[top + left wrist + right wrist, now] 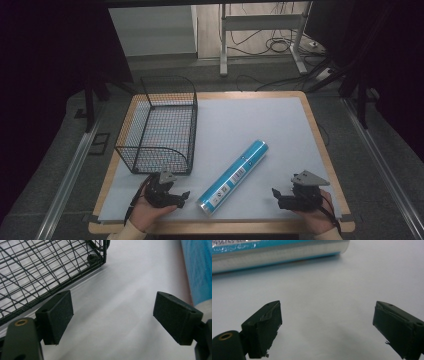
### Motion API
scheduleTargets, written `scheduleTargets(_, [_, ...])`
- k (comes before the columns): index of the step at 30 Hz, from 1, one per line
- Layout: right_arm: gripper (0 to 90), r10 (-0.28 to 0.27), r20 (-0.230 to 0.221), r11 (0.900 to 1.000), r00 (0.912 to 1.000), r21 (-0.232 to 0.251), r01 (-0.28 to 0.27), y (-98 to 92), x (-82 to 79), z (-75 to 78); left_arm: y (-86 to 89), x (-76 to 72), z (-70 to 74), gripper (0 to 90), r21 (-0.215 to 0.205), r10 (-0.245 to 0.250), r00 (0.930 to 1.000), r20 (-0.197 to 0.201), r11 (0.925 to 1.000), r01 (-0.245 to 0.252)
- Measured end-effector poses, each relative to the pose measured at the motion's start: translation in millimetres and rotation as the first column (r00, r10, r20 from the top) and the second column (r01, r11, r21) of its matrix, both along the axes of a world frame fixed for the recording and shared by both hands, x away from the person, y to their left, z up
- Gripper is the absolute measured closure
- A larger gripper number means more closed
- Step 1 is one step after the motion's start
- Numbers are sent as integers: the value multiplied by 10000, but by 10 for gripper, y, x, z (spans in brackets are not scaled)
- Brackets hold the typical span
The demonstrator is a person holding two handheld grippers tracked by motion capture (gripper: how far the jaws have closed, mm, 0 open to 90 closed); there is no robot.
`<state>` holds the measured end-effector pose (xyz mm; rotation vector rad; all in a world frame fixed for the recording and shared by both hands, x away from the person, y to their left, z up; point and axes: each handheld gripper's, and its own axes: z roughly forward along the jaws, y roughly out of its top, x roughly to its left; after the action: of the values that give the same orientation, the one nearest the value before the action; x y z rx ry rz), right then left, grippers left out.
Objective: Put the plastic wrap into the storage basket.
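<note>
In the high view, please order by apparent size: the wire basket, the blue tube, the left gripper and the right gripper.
1. Wire basket
2. Blue tube
3. Left gripper and right gripper: they look about equal, so I do not rank them.

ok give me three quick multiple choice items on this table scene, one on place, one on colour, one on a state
1. Where does the tube lie?
A. inside the basket
B. on the table between the two grippers
C. on the floor

2. What colour is most of the tube?
A. blue
B. red
C. yellow

3. How do the left gripper's fingers stand?
A. shut on the tube
B. shut on the basket's wire
C. open, nothing between them

Answers:
1 B: it lies slantwise on the table, right of the basket, with the right gripper on its other side.
2 A: its wrap is blue with white labels.
3 C: bare table shows between them.
</note>
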<state>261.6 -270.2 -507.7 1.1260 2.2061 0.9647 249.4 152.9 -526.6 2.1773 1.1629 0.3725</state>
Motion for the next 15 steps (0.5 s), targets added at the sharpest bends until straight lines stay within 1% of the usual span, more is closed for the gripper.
scheduleTargets(2, [98, 37, 49, 9999, 10000, 100, -38, -1, 10, 10, -10, 4, -4, 160, -52, 36, 10000, -81, 10000, -37])
scheduleTargets(4, [99, 48, -21, 9998, 10000, 184, -48, -3, 14, 10, -6, 8, 0, 160, -160, 22, 9999, -126, 9999, -24])
scheduleTargets(8, [107, 36, -164, 9995, 9999, 302, -31, -13, 20, 19, 13, 8, 27, 161, -239, 75, 10000, -39, 9997, -76])
scheduleTargets(12, [110, 57, -126, 9997, 9999, 253, -54, -3, 10, 31, 16, -17, 62, 162, -384, 128, 9999, -62, 9992, -130])
scheduleTargets(15, [110, 91, -122, 9997, 9999, 237, -88, 5, 5, 26, 6, -24, 82, 163, -409, 101, 9999, -36, 9991, -103])
